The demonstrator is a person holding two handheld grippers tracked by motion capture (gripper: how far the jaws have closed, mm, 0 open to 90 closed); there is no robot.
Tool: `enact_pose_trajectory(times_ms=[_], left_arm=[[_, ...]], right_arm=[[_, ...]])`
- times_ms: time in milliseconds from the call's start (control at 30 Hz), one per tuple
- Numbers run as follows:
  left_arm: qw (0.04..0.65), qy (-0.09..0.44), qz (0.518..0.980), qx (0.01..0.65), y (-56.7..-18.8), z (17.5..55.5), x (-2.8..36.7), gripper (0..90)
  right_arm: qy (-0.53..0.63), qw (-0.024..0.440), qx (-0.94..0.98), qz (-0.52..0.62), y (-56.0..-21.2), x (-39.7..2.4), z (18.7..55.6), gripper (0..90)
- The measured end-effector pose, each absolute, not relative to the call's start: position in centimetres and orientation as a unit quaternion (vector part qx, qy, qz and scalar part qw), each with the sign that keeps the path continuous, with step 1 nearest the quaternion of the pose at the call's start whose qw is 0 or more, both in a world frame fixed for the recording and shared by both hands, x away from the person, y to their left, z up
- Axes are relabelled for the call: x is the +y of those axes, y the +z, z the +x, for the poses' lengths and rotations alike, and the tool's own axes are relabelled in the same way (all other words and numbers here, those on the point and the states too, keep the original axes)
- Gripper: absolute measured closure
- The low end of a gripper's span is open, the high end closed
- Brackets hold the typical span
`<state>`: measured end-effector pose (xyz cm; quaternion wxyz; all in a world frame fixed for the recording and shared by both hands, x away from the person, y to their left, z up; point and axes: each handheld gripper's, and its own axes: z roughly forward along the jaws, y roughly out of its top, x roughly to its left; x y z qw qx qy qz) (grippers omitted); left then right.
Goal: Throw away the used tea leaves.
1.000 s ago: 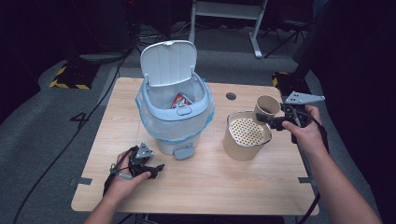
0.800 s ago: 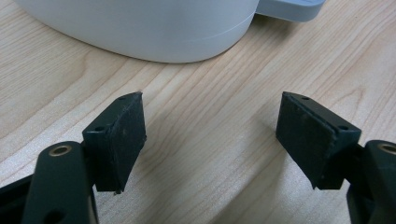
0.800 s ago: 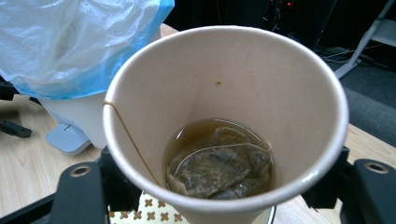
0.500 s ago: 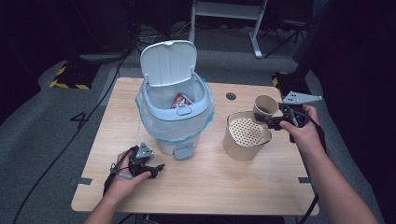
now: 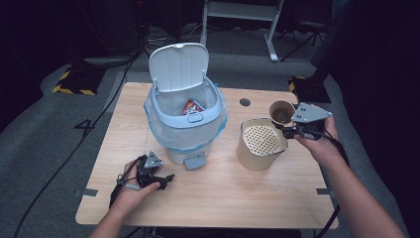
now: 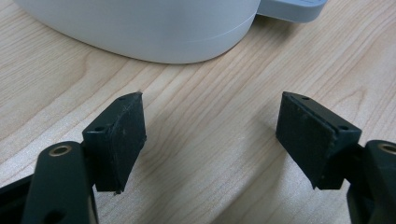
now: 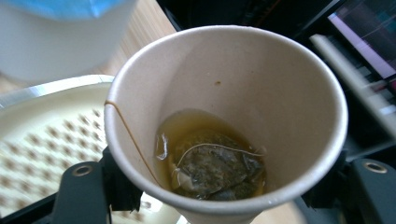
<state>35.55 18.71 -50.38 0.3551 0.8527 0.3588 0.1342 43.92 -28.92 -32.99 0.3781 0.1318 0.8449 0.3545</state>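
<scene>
My right gripper (image 5: pixel 287 125) is shut on a tan paper cup (image 5: pixel 282 112), held at the far right rim of a tan container with a perforated strainer insert (image 5: pixel 261 144). In the right gripper view the cup (image 7: pixel 224 116) holds a wet tea bag (image 7: pixel 215 170) in a little brown liquid, with its string over the rim. The black jaws press the cup's sides, and the strainer (image 7: pixel 42 135) lies below to the left. My left gripper (image 5: pixel 166 179) rests on the table by the front left of the bin. It is open (image 6: pixel 210 135) with nothing between its pads.
A white pedal bin (image 5: pixel 185 124) with a blue liner stands mid-table, its lid (image 5: pixel 178 67) up and a red packet (image 5: pixel 192 106) inside. Its pedal (image 5: pixel 194 160) faces the person. The bin's base (image 6: pixel 140 28) is close ahead of the left gripper. A round cable hole (image 5: pixel 244 102) sits behind.
The right gripper has shifted slightly left with the cup, staying by the strainer container's rim. The left gripper has not moved.
</scene>
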Motion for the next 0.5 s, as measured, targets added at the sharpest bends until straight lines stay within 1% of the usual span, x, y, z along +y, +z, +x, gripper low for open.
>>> enact_pose_trajectory(times_ms=[133, 233, 333, 400, 500], left_arm=[[0.355, 0.134, 0.853, 0.359, -50.4, 35.6, 18.7, 24.4], [0.355, 0.134, 0.853, 0.359, -50.4, 35.6, 18.7, 24.5], [0.355, 0.135, 0.853, 0.359, -50.4, 35.6, 18.7, 24.4], [0.355, 0.135, 0.853, 0.359, -50.4, 35.6, 18.7, 24.5], [0.355, 0.134, 0.853, 0.359, -50.4, 35.6, 18.7, 24.4]], right_arm=[[0.273, 0.455, 0.846, 0.061, -33.0, -27.8, 43.1, 31.3], [0.208, 0.502, 0.839, 0.019, -33.1, -27.1, 42.8, 31.5], [0.095, 0.572, 0.813, -0.052, -33.5, -26.2, 42.4, 31.6], [0.053, 0.595, 0.798, -0.084, -33.9, -25.8, 42.3, 31.7], [0.008, 0.614, 0.781, -0.108, -34.6, -25.4, 42.1, 31.7]])
